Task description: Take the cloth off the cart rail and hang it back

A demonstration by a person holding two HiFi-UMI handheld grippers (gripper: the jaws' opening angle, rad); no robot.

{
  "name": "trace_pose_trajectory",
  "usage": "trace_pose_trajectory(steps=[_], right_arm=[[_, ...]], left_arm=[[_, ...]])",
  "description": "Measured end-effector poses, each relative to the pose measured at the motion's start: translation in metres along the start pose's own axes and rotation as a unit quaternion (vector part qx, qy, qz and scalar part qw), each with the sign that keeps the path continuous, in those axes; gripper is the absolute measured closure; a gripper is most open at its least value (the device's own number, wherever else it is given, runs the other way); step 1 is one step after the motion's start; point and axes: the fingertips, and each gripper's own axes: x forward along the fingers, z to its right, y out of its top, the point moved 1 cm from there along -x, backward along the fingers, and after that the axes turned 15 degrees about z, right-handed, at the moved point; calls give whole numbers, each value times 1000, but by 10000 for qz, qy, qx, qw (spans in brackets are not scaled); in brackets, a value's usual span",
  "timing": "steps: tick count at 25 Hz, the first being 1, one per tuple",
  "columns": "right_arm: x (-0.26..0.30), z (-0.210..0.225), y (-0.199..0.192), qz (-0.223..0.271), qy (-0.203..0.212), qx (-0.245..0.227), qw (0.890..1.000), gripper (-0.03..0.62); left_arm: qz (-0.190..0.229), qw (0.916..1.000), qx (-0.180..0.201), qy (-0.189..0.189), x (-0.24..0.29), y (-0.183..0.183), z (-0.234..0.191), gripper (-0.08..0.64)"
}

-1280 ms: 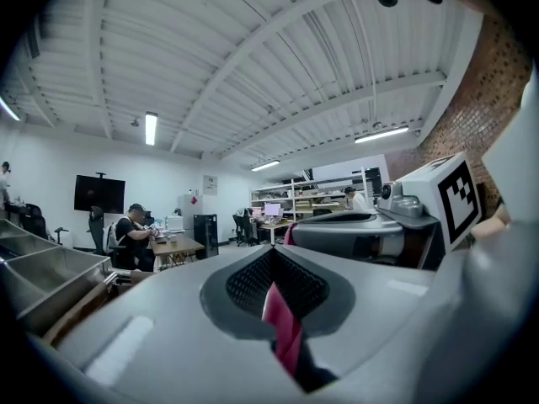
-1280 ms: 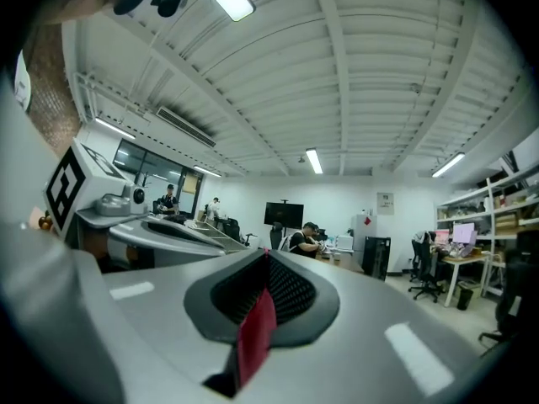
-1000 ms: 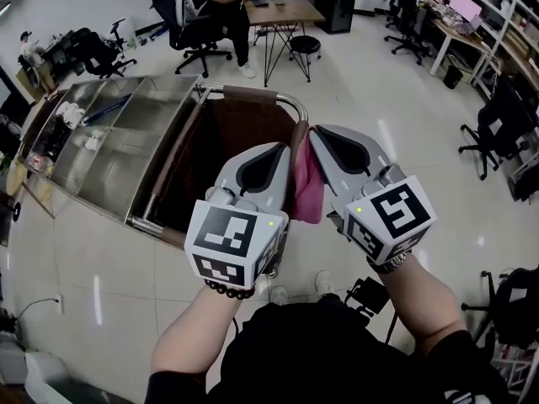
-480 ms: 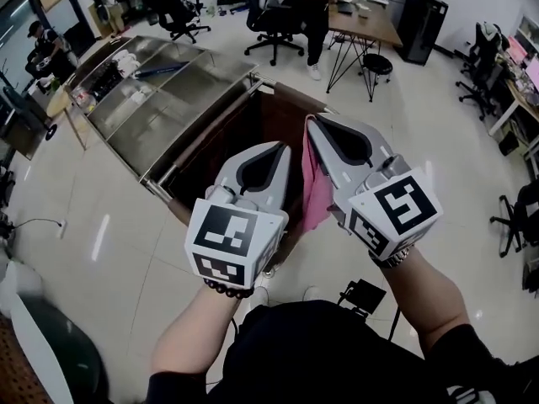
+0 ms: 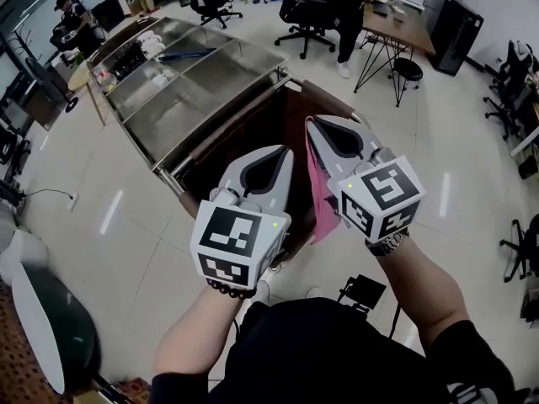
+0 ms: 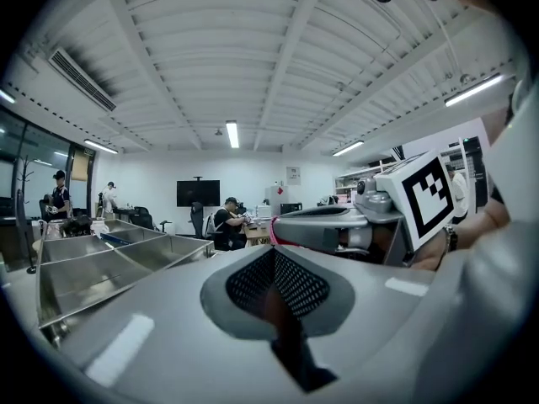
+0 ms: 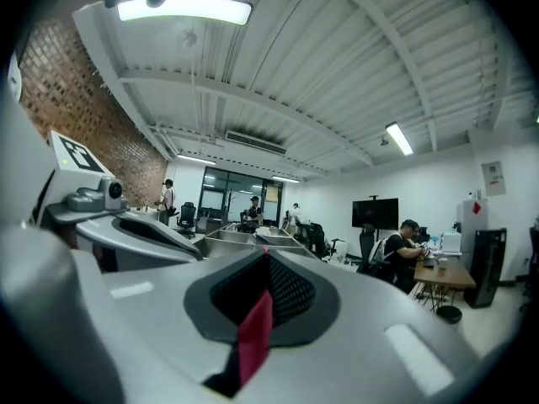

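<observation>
Pink cloth [image 5: 320, 196] hangs clamped in the right hand-held gripper [image 5: 312, 124], clear of the cart rail [image 5: 226, 123], over the cart's near end. Left hand-held gripper [image 5: 286, 151] sits alongside, jaws together, empty. Pinched by one edge only, the cloth may drape unevenly and slide off the rail.

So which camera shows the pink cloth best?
The head view: there the pink cloth hangs down from the shut right gripper. The right gripper view shows only a pinched strip between the jaws. The left gripper view shows just a pink edge at that gripper's tip.
</observation>
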Motion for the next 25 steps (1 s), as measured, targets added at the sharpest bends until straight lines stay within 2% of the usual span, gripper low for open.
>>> trace_pose_trajectory(steps=[7,11,12,13,15,25], right_arm=[[21,9,-36,-280,30,159,9995,588],[32,5,-64,-617,113,275,9976,583],[33,3,-69,-685,128,305,9971,568],[33,1,-72,-723,135,333,9967,527],[34,-1,-73,-716,125,379,9966,492],[36,1,-53,-441,172,376,9982,491]], left_arm=[[-56,10000,-39,51,7,-14,-13,557],[-95,9999,-99,93,5,-20,-25,557],[-99,9998,-107,103,3,-21,-27,557],[-95,9998,-113,108,2,-22,-28,557],[-77,9998,-130,98,0,-23,-30,557],[-70,9998,-186,23,8,-25,-27,557]])
